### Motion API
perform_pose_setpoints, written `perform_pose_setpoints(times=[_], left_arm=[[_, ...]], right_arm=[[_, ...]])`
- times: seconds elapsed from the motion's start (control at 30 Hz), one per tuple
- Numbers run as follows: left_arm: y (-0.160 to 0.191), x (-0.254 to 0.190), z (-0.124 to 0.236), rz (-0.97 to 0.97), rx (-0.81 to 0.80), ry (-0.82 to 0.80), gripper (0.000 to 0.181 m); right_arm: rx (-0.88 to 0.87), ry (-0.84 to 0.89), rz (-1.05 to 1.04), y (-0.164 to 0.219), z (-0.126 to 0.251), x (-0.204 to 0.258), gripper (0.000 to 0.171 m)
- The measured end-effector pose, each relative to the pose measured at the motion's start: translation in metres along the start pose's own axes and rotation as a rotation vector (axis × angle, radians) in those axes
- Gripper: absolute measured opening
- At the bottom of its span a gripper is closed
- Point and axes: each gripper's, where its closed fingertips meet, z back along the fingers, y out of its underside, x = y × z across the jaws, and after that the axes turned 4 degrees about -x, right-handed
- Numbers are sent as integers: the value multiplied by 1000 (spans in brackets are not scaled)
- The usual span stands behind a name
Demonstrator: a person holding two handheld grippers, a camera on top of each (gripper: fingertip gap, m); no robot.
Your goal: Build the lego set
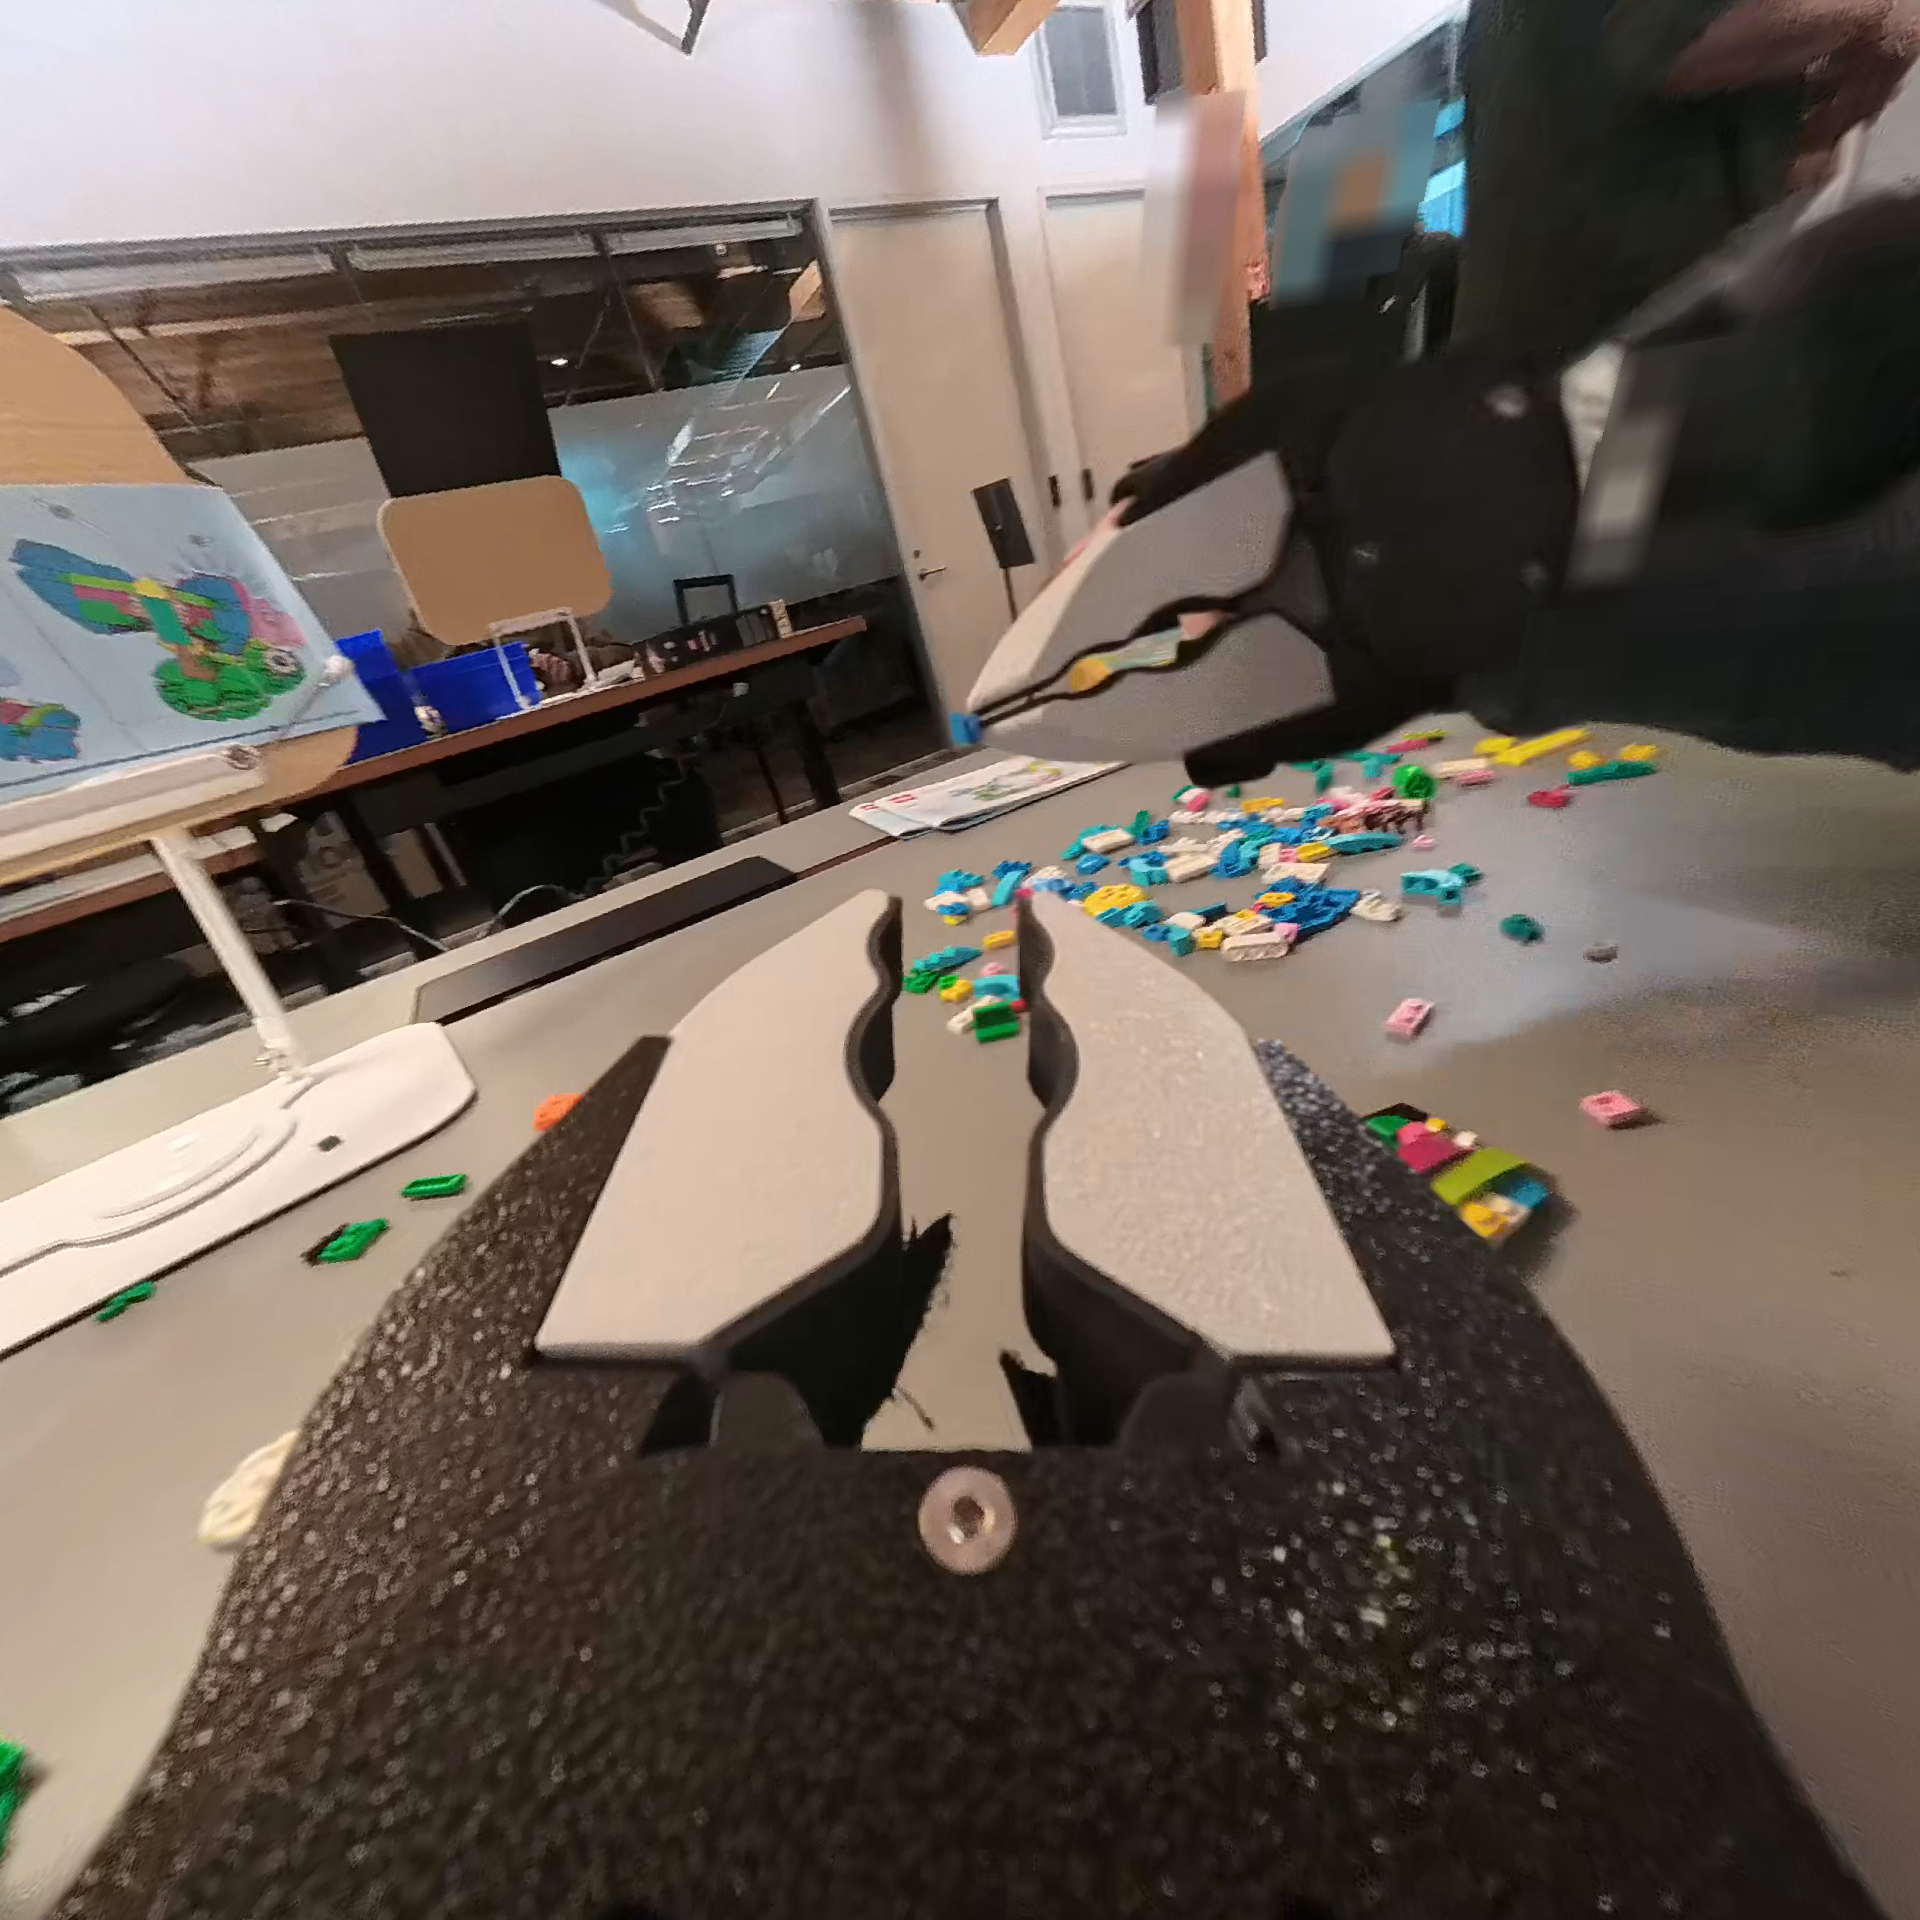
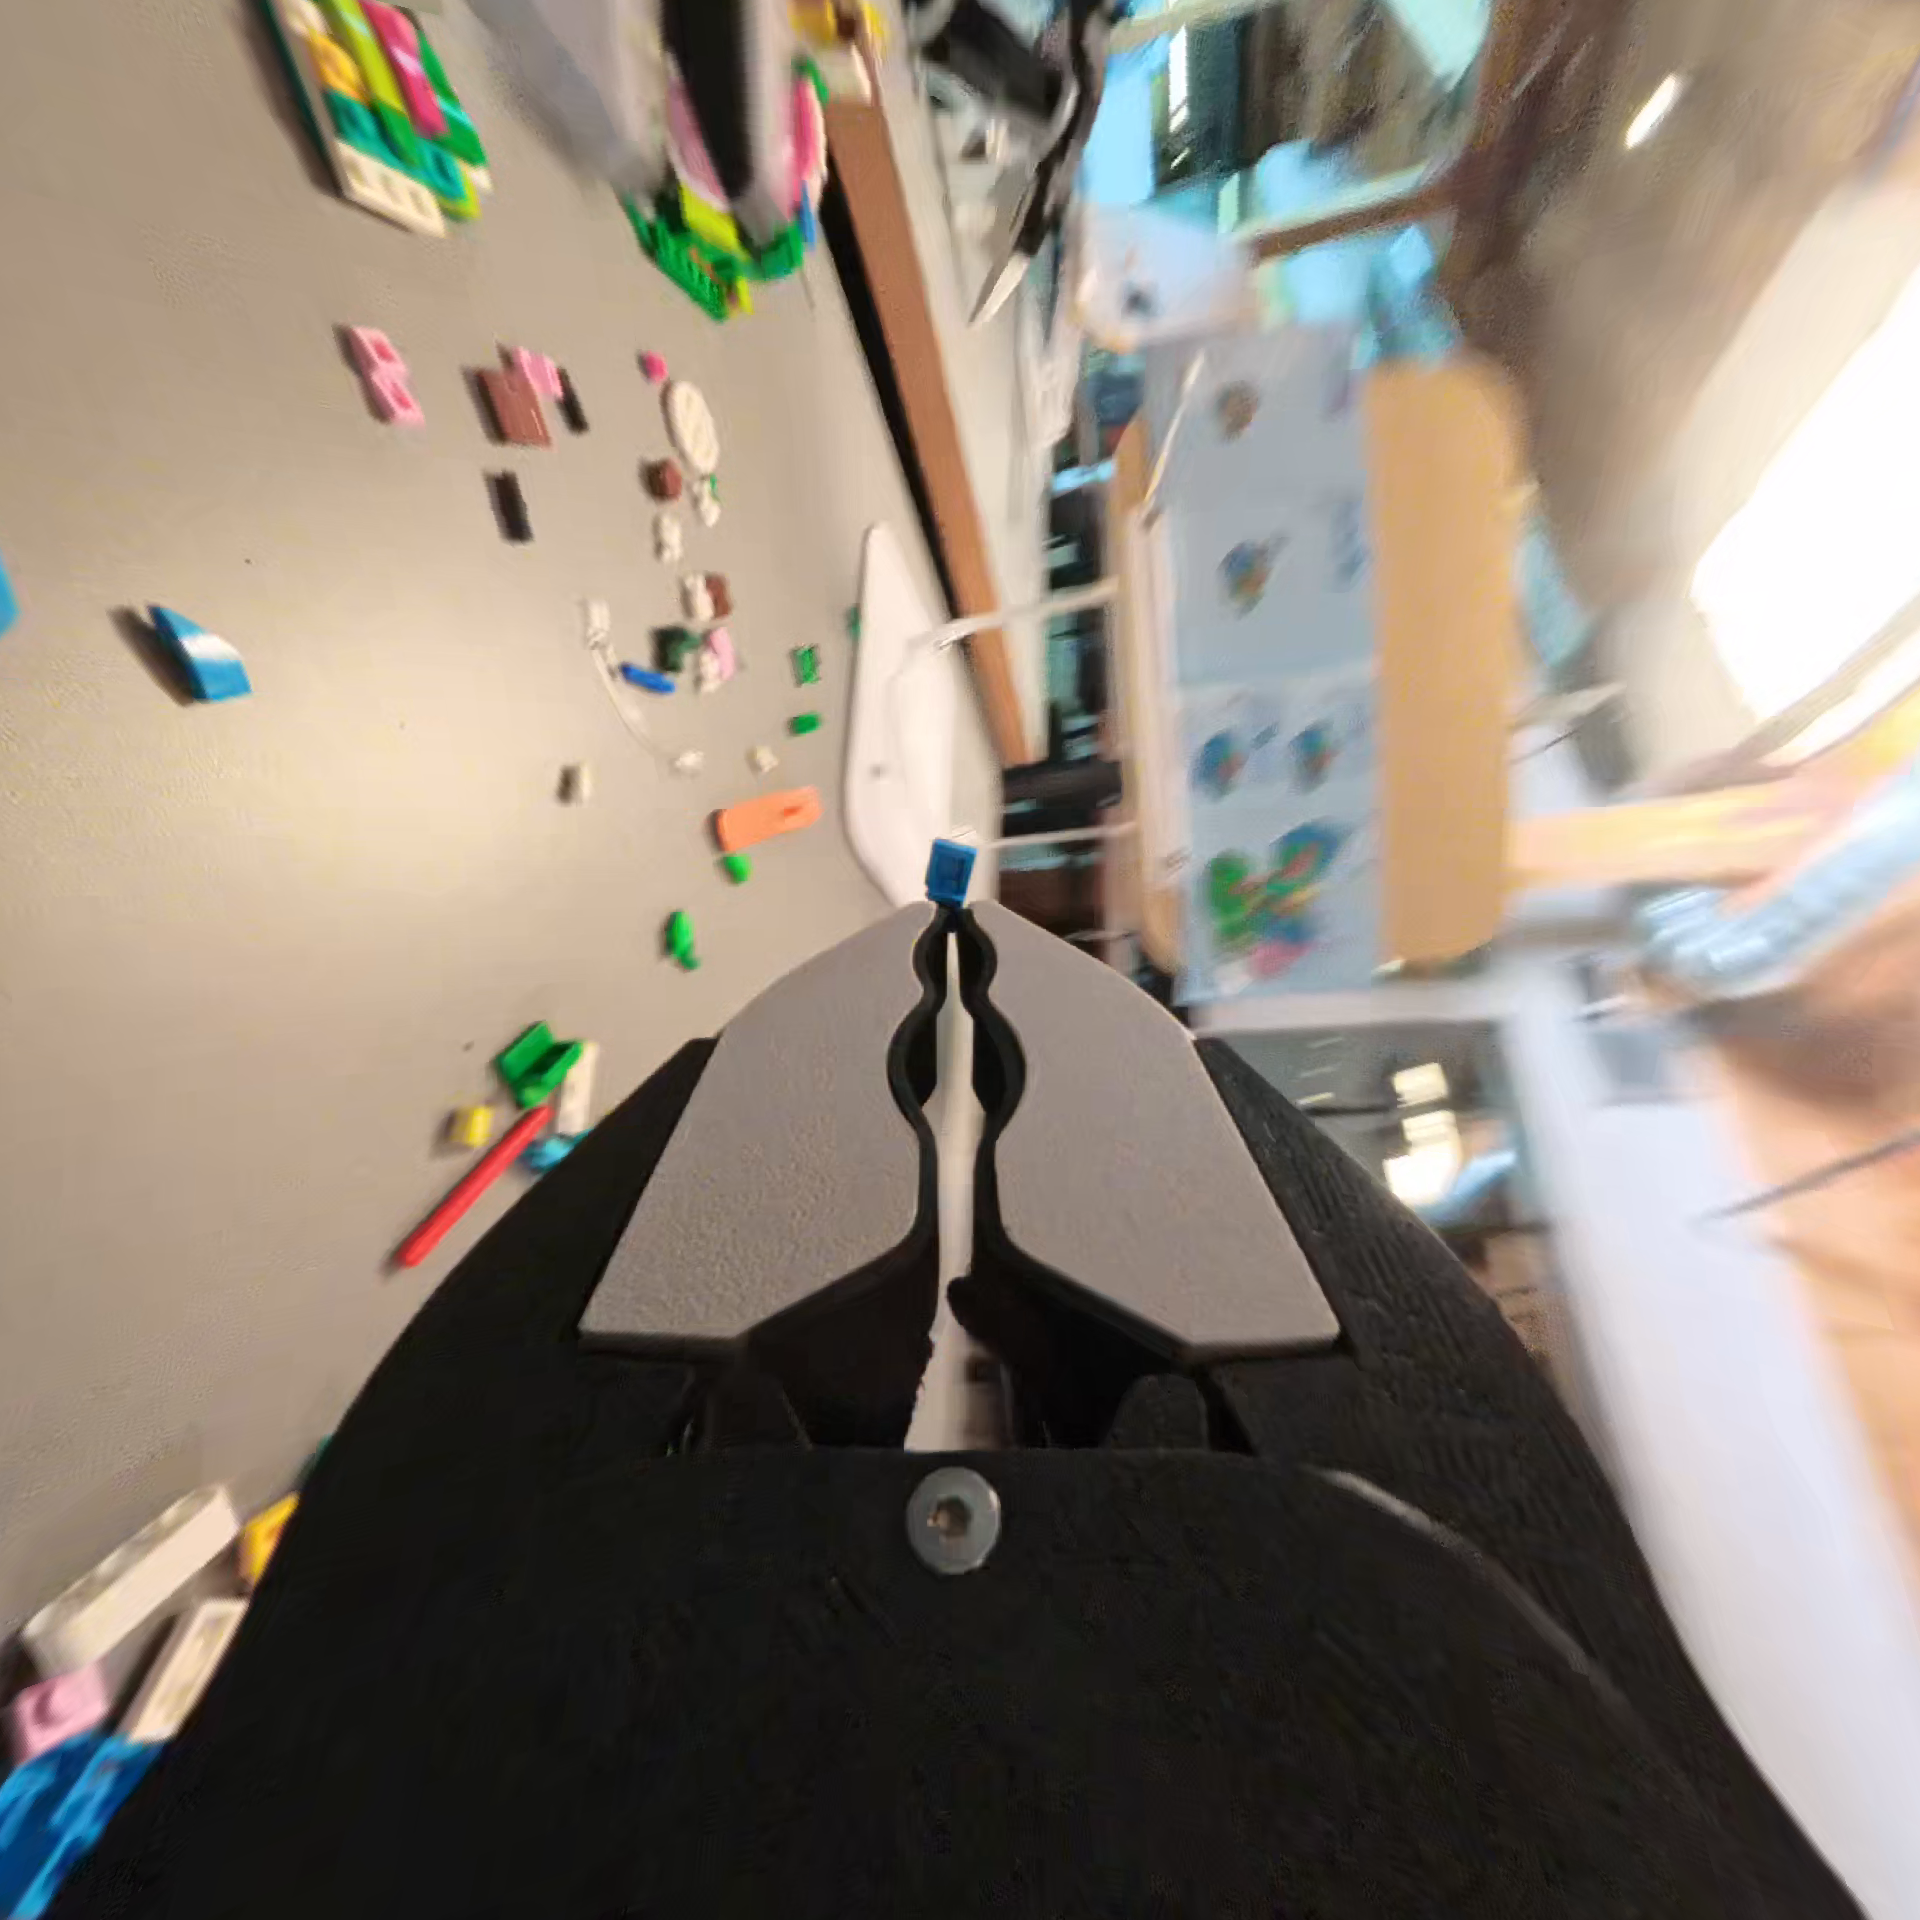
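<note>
My left gripper is open and empty, low over the grey table, with a small pile of loose lego pieces just beyond its tips. My right gripper is shut on a small blue lego piece pinched at its very tips, held in the air and rolled sideways. It shows in the left wrist view at the upper right, with the blue piece sticking out of it. A partly built green and pink model stands far off in the right wrist view.
A big scatter of blue, teal, white and yellow pieces lies ahead right. An instruction sheet on a white stand is at the left, its base on the table. A booklet lies at the far edge. A small multicoloured assembly sits right of my left gripper.
</note>
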Motion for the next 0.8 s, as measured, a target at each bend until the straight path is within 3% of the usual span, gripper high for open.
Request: perform_pose_setpoints(times=[0.03, 0.17, 0.33, 0.5, 0.6, 0.67, 0.8], left_arm=[[-2, -3, 0, 19, -7, 21, 25], [-13, -13, 0, -24, -40, 57, 29], [-7, -24, -4, -91, 34, 90, 25], [-3, -26, -4, -86, 38, 111, 4], [-2, -25, -3, -131, 44, 112, 2], [-1, -22, -2, -218, 52, 80, 2], [-10, -3, 4, -720, 53, -133, 2]], right_arm=[[-17, 50, 97, -18, 4, 0, 0], [-40, 143, 374, -56, 11, 10, 0], [-99, 119, 362, -81, 11, 27, 0], [-122, 119, 327, -87, 9, 29, 0], [-133, 116, 308, -88, 8, 30, 0], [-148, 98, 208, -87, 8, 31, 0], [-146, -61, -467, -69, 4, 26, 3]])
